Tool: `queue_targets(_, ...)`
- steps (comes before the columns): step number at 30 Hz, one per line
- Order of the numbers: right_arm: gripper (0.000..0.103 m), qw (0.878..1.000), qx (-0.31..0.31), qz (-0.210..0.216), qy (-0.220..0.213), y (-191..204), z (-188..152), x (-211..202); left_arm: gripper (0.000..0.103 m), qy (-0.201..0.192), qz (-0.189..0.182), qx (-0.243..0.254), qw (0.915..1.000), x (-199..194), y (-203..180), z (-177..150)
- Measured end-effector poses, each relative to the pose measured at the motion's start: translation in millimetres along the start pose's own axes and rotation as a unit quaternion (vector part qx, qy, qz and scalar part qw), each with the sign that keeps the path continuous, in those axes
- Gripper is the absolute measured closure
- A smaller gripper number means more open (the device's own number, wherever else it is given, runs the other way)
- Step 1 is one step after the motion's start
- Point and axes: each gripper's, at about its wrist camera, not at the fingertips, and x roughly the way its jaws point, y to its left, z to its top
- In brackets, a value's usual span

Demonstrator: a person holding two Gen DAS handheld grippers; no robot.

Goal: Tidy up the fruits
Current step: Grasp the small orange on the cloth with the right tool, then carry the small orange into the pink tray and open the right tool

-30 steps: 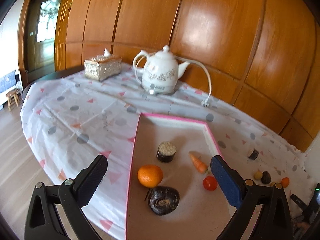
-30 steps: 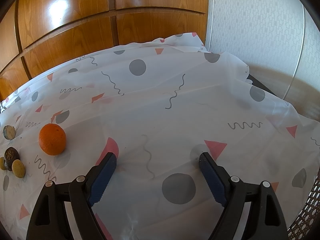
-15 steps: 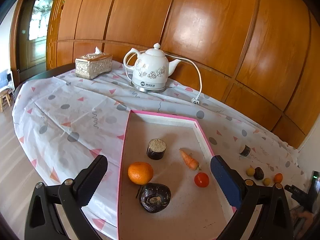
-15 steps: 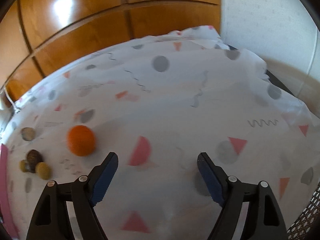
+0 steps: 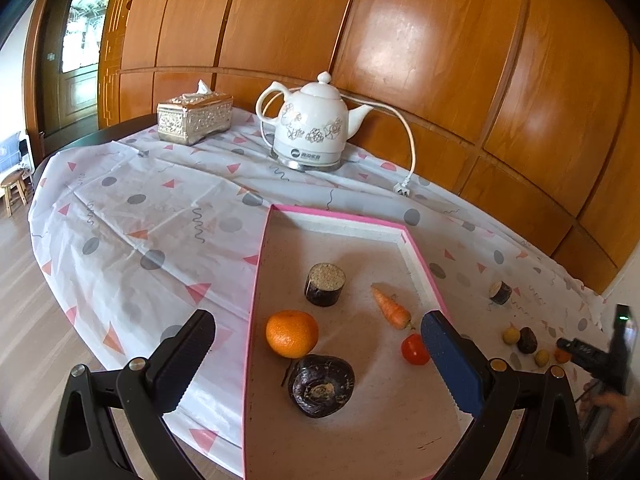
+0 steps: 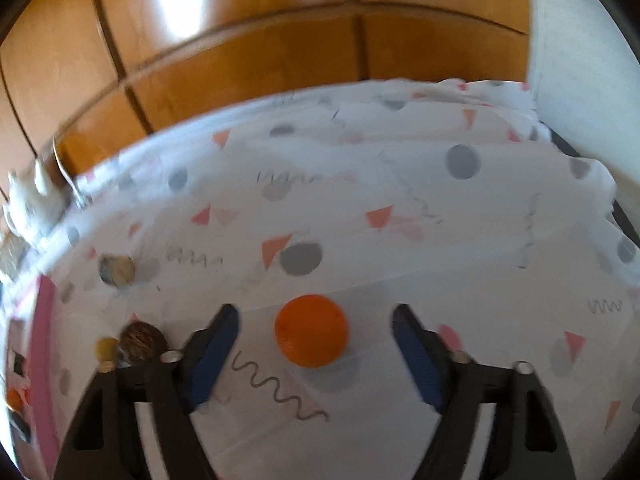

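On the round table sits a thin white tablecloth (image 5: 168,216) with grey dots, pink triangles and squiggly lines; it is shiny and a bit wrinkled. Near the front edge of the table lies a flat tray with a pink rim (image 5: 256,264) and a pale, speckled floor. In the tray are a round bumpy orange (image 5: 292,334), a dark, rough, lumpy root (image 5: 322,385), a short dark log slice with a grainy tan top (image 5: 325,284), a little pointed carrot (image 5: 391,308) and a small smooth red tomato (image 5: 414,350). The orange touches the dark root.

The left gripper (image 5: 320,360) hangs over the tray's near end. Its black arms are spread wide, with nothing between the ridged blue pads.

Toward the right edge of the table, on the bare cloth, the right gripper (image 6: 314,344) has a small smooth orange ball of fruit (image 6: 311,330) between its blue pads. The jaws have just been closing, but there are gaps on both sides and the pads do not touch the fruit. This view is blurry. Beside its left finger lie a round brown nut-like thing (image 6: 140,340) and a small yellow ball (image 6: 106,347).

At the back edge stand a smooth white china kettle with painted flowers (image 5: 314,124) and a shiny patterned tissue box (image 5: 194,118), in front of glossy wooden wall panels (image 5: 420,40).
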Motion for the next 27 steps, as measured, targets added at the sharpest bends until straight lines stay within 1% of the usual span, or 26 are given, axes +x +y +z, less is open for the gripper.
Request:
queue_targets(1, 0.056, 1.0, -0.008, 0.001, 0.015, 3, -2, 9, 0.0, 0.002, 0.002, -0.001, 1.0, 1, 1, -1)
queue_targets(2, 0.061, 1.0, -0.016, -0.011, 0.021, 6, -5, 14, 0.0, 0.005, 0.004, -0.003, 1.0, 2, 2, -1)
queue_targets(3, 0.064, 0.999, -0.03, -0.021, 0.008, 9, -6, 13, 0.0, 0.007, 0.003, -0.006, 1.0, 4, 4, -2)
queue_targets(5, 0.064, 0.998, -0.055, -0.034, -0.001, 15, -10, 12, 0.0, 0.011, 0.003, -0.011, 0.9999, 6, 6, -3)
queue_targets(7, 0.064, 0.997, -0.07, -0.036, -0.009, 16, -13, 12, 0.0, 0.014, 0.005, -0.015, 0.9998, 7, 8, -4)
queue_targets(15, 0.064, 0.999, -0.05, -0.01, -0.019, 7, -14, 15, 0.0, 0.017, 0.02, -0.014, 0.9996, 9, 8, -4)
queue_targets(21, 0.064, 0.998, -0.054, -0.015, -0.021, 9, -15, 15, 0.0, 0.008, 0.049, -0.026, 0.9984, 5, 14, -3)
queue_targets(24, 0.064, 0.998, -0.055, -0.016, -0.021, 8, -16, 14, 0.0, 0.012, 0.065, -0.034, 0.9973, 5, 18, -4)
queue_targets(27, 0.064, 0.998, -0.056, -0.018, -0.021, 9, -16, 14, 0.0, 0.016, 0.072, -0.04, 0.9965, 5, 21, -4)
